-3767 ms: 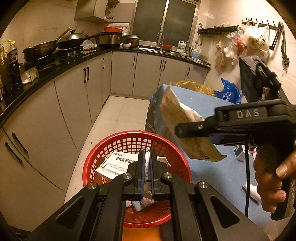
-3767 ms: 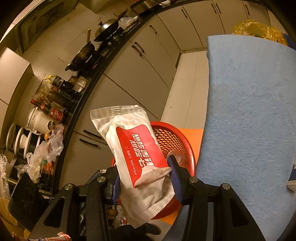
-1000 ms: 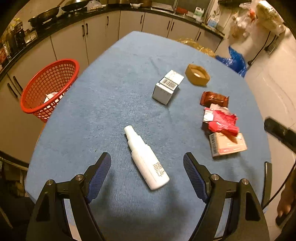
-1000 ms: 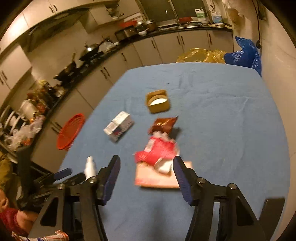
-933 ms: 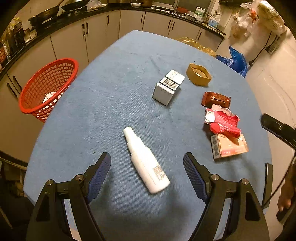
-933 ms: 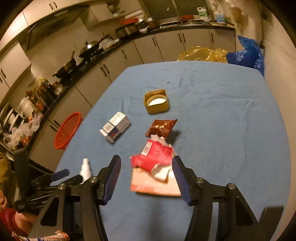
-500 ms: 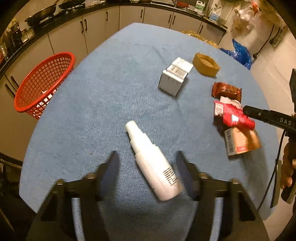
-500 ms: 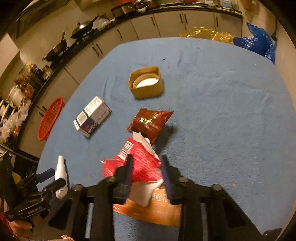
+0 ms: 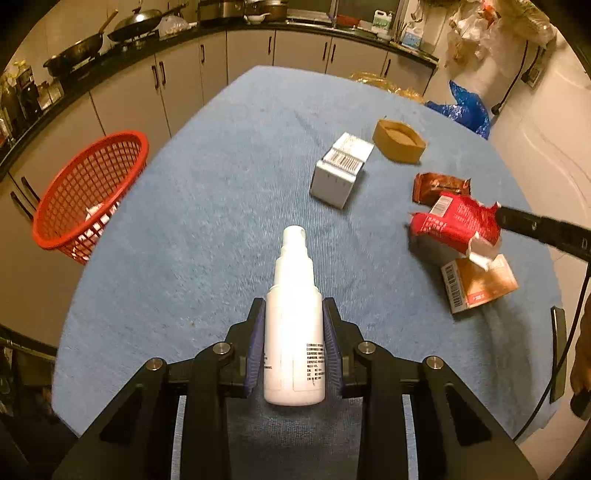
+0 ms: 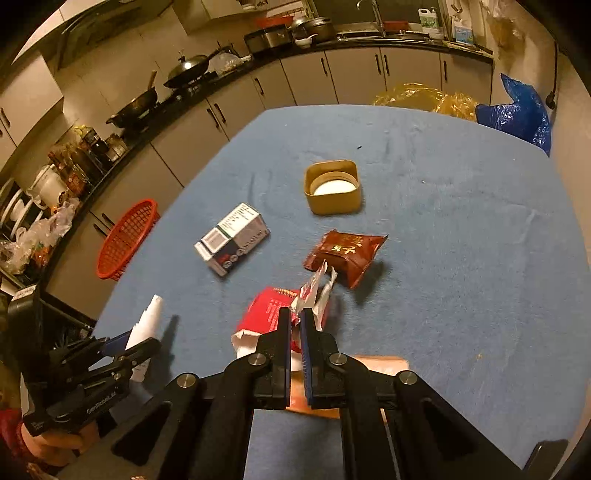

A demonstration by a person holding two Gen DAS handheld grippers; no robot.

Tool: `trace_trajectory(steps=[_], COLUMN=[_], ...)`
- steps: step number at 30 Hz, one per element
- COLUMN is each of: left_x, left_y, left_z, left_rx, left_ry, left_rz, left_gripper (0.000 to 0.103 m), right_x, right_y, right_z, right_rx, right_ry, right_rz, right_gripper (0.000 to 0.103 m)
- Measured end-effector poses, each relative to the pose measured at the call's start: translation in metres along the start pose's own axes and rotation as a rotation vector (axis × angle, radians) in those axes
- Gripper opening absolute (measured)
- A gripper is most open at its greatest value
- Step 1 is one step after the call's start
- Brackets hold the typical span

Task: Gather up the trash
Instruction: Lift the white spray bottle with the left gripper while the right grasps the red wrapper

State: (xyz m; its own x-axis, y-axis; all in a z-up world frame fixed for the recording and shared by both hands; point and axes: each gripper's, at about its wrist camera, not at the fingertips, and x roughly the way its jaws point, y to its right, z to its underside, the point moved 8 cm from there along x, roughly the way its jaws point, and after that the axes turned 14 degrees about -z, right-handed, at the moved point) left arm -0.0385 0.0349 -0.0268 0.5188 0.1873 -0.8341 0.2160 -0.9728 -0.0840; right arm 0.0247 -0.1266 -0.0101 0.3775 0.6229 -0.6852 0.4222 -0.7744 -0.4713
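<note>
white plastic spray bottle point(image 9: 294, 325): long axis along closing left gripper point(image 9: 294, 341) fingers, pads touching; right gripper point(image 10: 294, 341) clenched on red torn wrapper point(image 10: 271, 317).

We are in a home kitchen: woks point(image 9: 136, 29) and pots point(image 10: 314, 24) sit on a dark counter point(image 9: 110, 55) above pale cabinets point(image 10: 306, 79), with a sink tap point(image 10: 373, 14), sauce bottles point(image 10: 81, 151) and a cloth-covered desk point(image 9: 240, 155).
</note>
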Motion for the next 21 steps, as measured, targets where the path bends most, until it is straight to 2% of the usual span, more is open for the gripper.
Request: trace_trajectory(steps=[14,16,21], left_x=[-0.025,-0.028,-0.036], left_y=[-0.012,-0.011,-0.012], left_z=[-0.012,-0.012,-0.012], left_rx=[0.003,0.010,0.018], left_ry=[0.057,0.066,0.083], left_rz=[0.003,0.004,0.004], left_gripper=[0.029,0.029,0.029], right_x=[0.004,0.007,0.014], right_y=[-0.008,-0.006,0.002], right_z=[0.019,0.019,0.024], right_rx=[0.024,0.026,0.057], right_ry=[-0.019,-0.026,-0.041], right_rz=[0.004,0.004,0.009], right_gripper=[0.006,0.018,0.021])
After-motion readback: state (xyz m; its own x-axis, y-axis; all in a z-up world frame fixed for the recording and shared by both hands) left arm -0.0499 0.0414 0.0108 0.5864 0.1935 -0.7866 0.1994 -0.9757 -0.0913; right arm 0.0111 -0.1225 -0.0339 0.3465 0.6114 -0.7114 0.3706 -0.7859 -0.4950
